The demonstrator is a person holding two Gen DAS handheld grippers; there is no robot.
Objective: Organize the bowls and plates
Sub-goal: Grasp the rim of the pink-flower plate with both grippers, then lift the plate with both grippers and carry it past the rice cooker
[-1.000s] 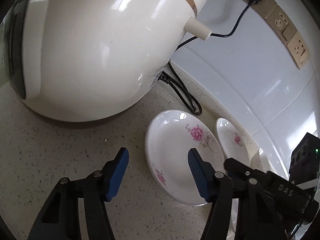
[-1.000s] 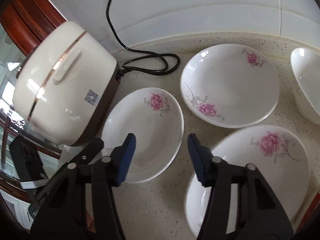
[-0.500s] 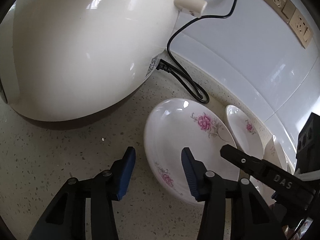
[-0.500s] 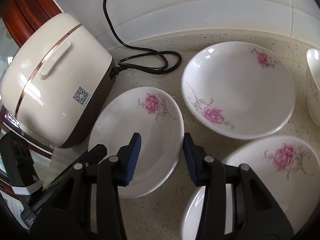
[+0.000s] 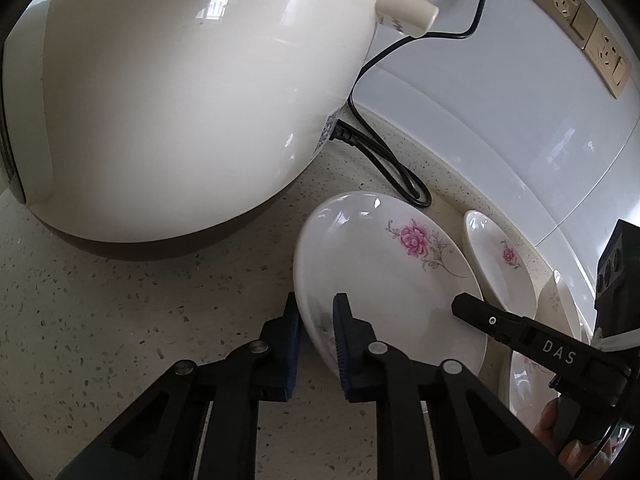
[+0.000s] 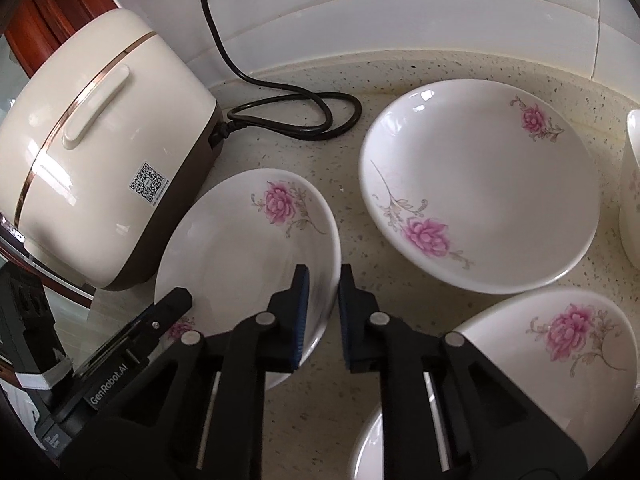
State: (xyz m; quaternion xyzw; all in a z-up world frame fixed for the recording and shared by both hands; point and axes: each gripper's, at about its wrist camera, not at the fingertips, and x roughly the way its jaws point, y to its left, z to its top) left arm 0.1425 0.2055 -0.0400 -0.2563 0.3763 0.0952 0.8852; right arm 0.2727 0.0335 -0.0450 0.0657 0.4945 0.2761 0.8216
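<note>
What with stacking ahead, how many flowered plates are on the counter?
3: a plate by the rice cooker; a plate nearer the wall; a plate front right, partly hidden. More may sit offscreen.

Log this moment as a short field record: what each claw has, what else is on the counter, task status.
left claw: just closed on the near-left rim of the plate beside the cooker
right claw: just closed on the same plate's right rim
plate state: gripped from both sides; lifted or not, cannot tell
other dishes: second plate, third plate, bowl edge
nearby: rice cooker, coiled cord
status: no dishes stacked yet
</note>
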